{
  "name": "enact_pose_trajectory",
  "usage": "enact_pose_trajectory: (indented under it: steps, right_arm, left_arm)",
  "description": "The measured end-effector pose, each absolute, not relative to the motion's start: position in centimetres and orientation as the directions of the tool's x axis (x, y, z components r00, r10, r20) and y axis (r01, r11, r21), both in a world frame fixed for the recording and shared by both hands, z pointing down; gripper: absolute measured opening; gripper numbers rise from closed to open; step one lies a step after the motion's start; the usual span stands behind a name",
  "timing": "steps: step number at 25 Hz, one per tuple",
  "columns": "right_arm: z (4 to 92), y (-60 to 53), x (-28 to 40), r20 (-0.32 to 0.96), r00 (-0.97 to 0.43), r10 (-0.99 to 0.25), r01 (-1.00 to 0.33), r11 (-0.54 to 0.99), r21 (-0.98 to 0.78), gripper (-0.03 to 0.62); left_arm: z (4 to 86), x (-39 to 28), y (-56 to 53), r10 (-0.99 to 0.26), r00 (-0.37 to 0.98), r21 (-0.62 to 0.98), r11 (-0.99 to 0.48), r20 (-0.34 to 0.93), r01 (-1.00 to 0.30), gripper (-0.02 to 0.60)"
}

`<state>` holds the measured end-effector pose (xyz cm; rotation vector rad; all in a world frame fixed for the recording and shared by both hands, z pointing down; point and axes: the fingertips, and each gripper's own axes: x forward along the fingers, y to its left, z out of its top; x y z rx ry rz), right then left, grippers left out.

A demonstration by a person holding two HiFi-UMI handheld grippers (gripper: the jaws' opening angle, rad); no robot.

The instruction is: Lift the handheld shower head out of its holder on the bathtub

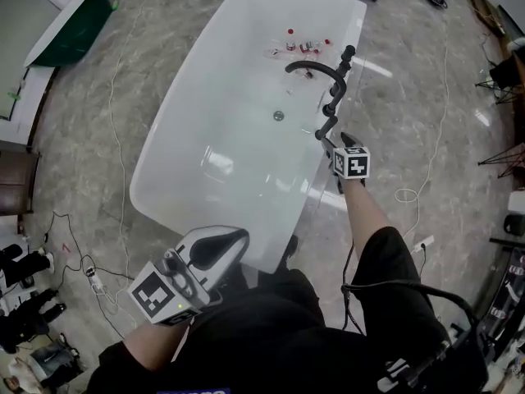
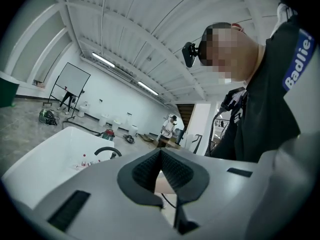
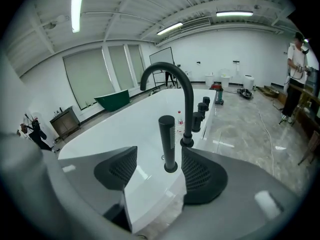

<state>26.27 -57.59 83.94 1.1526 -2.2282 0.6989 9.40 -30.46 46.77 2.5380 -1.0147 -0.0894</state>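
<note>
My right claw (image 3: 154, 174) stands wide apart, framing the slim black cylindrical handheld shower head (image 3: 167, 141) without touching it, ready to close on its stem; it sits upright in its holder on the white bathtub's rim (image 3: 125, 134). My left claw (image 2: 161, 159) is together, empty, parked near my body

Black shower head (image 3: 167, 139), white bathtub (image 1: 238, 97), grey marbled floor (image 1: 410, 121)

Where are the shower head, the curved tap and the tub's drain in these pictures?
shower head (image 3: 167, 139), right gripper view, middle of its upright black stick.
curved tap (image 3: 189, 109), right gripper view, its upright stem.
drain (image 1: 279, 116), head view, its round centre.
</note>
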Motion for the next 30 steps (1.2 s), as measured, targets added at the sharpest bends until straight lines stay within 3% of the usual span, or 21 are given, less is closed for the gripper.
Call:
enact_pose_trajectory:
  steps: [12, 14, 30]
  right_arm:
    - [88.9, -62.8, 24.9, 0.694, -0.501, -0.517, -0.818, 0.544, -0.185, 0.241]
    - [89.1, -63.1, 24.6, 0.712, -0.475, -0.517, -0.821, 0.552, -0.147, 0.135]
    - [80.3, -55.7, 26.7, 0.621, -0.483, -0.618, -0.859, 0.471, -0.199, 0.132]
  left_arm:
    - [51.5, 9.4, -30.3, -0.684, 0.705, 0.425, -0.591, 0.186, -0.685, -0.006]
    - [51.9, 9.1, -29.9, -0.687, 0.7, 0.432, -0.58, 0.196, -0.691, -0.006]
    - [46.5, 9.5, -27.6, -0.672, 0.732, 0.421, -0.636, 0.111, -0.647, -0.006]
